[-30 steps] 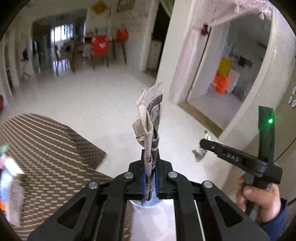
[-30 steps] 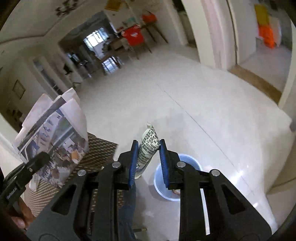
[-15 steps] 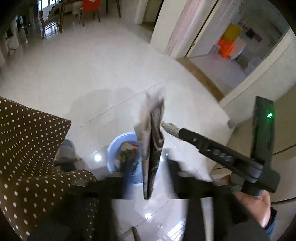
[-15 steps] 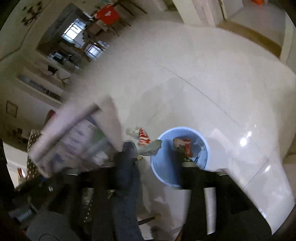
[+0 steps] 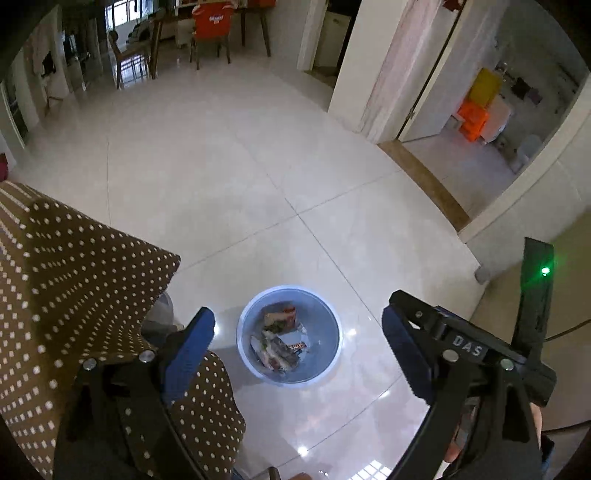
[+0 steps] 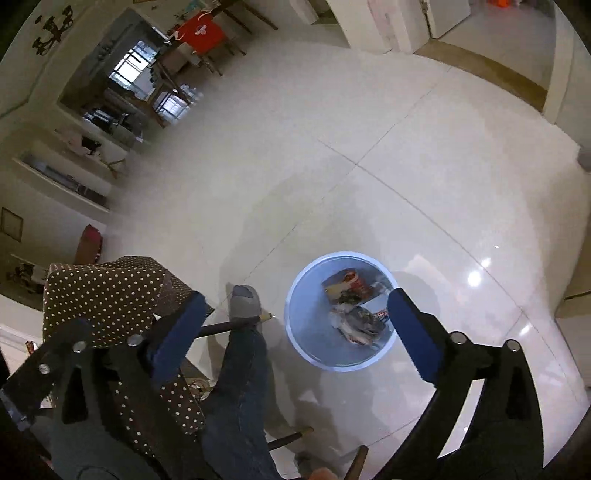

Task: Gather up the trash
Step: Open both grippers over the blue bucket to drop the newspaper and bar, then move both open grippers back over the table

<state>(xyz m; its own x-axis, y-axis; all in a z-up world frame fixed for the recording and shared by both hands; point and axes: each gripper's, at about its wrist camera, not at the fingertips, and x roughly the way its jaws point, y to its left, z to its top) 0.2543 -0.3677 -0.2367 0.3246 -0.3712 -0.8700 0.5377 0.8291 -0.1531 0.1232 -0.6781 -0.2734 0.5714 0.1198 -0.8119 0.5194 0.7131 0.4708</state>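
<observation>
A round blue bin [image 5: 245,345] [image 6: 308,332] stands on the pale tiled floor, right below both grippers. Inside it lie crumpled newspaper and wrappers [image 5: 279,343] [image 6: 354,314]. My left gripper [image 5: 299,312] points steeply down over the bin. Its jaws are opening wide and nothing is between its blue pads [image 5: 188,350]. My right gripper [image 6: 295,299] hangs over the bin the same way, its jaws opening too and holding nothing. In the left wrist view the right gripper's black body with a green light [image 5: 537,295] shows at the right edge.
A brown polka-dot cloth [image 5: 74,295] [image 6: 110,288] drapes over furniture just left of the bin. A person's jeans leg [image 6: 243,376] and grey-socked foot [image 6: 243,299] stand beside the bin, near dark wooden legs [image 6: 229,326]. A doorway [image 5: 461,129] lies far right, with chairs [image 5: 210,33] at the back.
Both grippers have tipped down over the bin and gone from shut to wide open. The folded newspaper and the rolled paper have left their jaws.
</observation>
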